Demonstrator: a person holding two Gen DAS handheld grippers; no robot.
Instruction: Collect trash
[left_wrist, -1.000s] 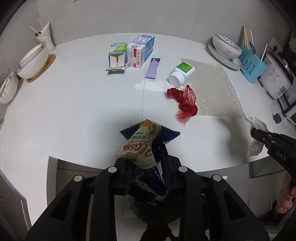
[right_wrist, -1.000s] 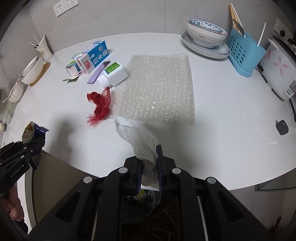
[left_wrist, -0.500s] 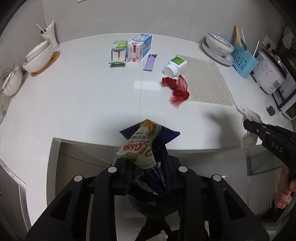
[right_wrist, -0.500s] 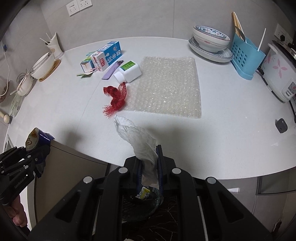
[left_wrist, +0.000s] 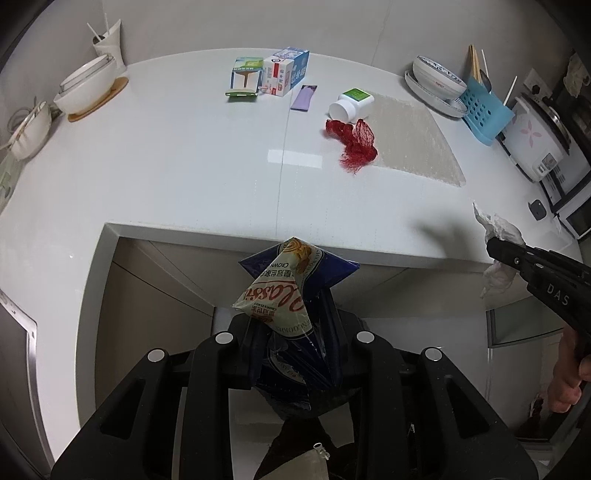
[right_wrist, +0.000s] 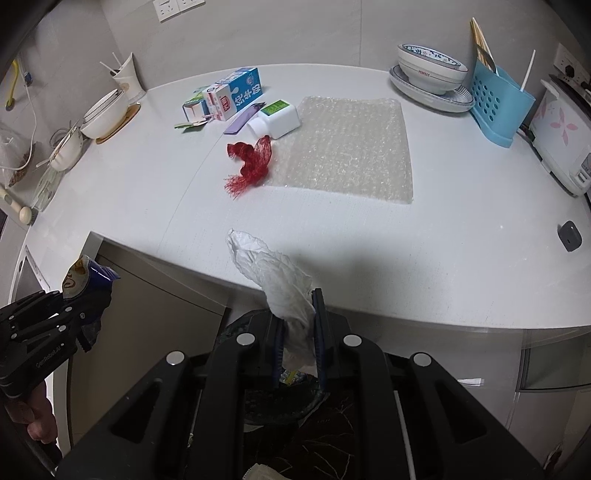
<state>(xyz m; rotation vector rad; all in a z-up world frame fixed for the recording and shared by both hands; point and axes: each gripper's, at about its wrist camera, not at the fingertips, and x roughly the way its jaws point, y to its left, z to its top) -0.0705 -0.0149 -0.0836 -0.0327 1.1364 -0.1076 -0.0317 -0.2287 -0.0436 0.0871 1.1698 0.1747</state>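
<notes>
My left gripper (left_wrist: 291, 328) is shut on a crumpled blue and cream snack bag (left_wrist: 284, 291), held off the front edge of the white counter (left_wrist: 166, 166). My right gripper (right_wrist: 297, 332) is shut on a crumpled white tissue (right_wrist: 273, 269), also past the counter edge. Below it a black-lined trash bin (right_wrist: 273, 402) shows some scraps inside. Each gripper appears in the other's view: the right gripper (left_wrist: 498, 247) at the right, the left gripper (right_wrist: 79, 306) at the lower left. On the counter lie a red net (right_wrist: 249, 162), a white bottle (right_wrist: 275, 118), bubble wrap (right_wrist: 351, 147), a purple wrapper (right_wrist: 242, 120) and milk cartons (right_wrist: 229, 98).
Bowls (left_wrist: 88, 88) and a paper cup (left_wrist: 109, 38) stand at the counter's left. Stacked dishes (right_wrist: 430, 75), a blue utensil caddy (right_wrist: 498, 99) and a rice cooker (right_wrist: 561, 136) line the right. A small dark object (right_wrist: 570, 236) lies near the right edge. Cabinet fronts (right_wrist: 155, 306) sit below the counter.
Both grippers have drawn back from the counter with their loads still held; the counter edge and cabinet fronts now show beneath them, and the bin is more visible under the right one.
</notes>
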